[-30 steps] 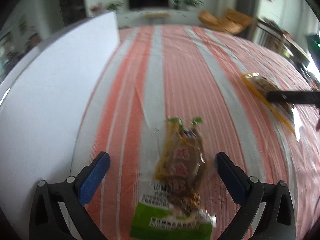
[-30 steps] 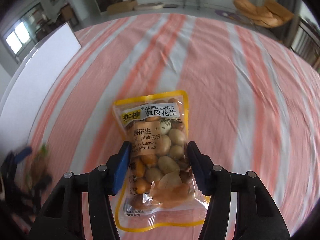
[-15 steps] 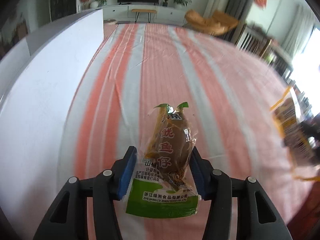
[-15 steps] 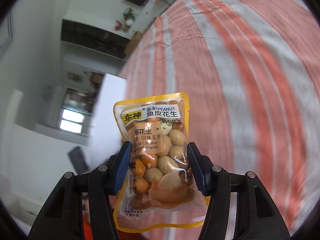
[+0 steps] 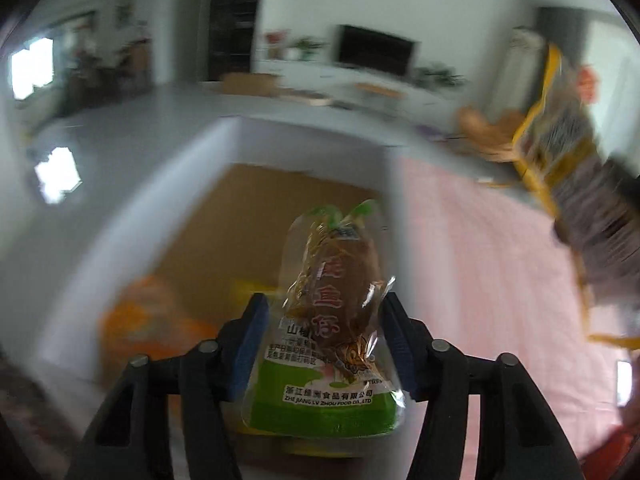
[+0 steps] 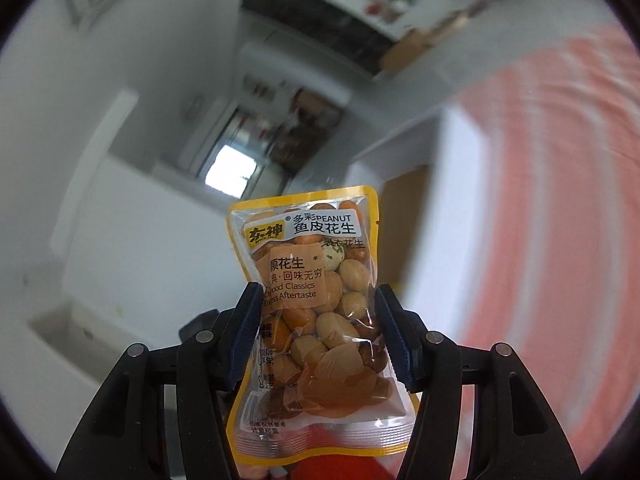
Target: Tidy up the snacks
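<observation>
Two claws busy: my left claw (image 5: 324, 340), jaws easing apart, pinches the squid packet (image 5: 332, 320); my right claw (image 6: 316, 332) clenches the peanut bag (image 6: 316, 312).

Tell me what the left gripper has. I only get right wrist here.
Observer: The left gripper has a green-bottomed squid snack packet between its pads, and its jaws are opening.
Operator: Where's it aimed?
Observer: Down into the open box, which has white walls and a brown inside.
Operator: Anything in there already?
Observer: An orange packet lies at the left, and a yellow thing is beside it. Both are too blurred to identify.
</observation>
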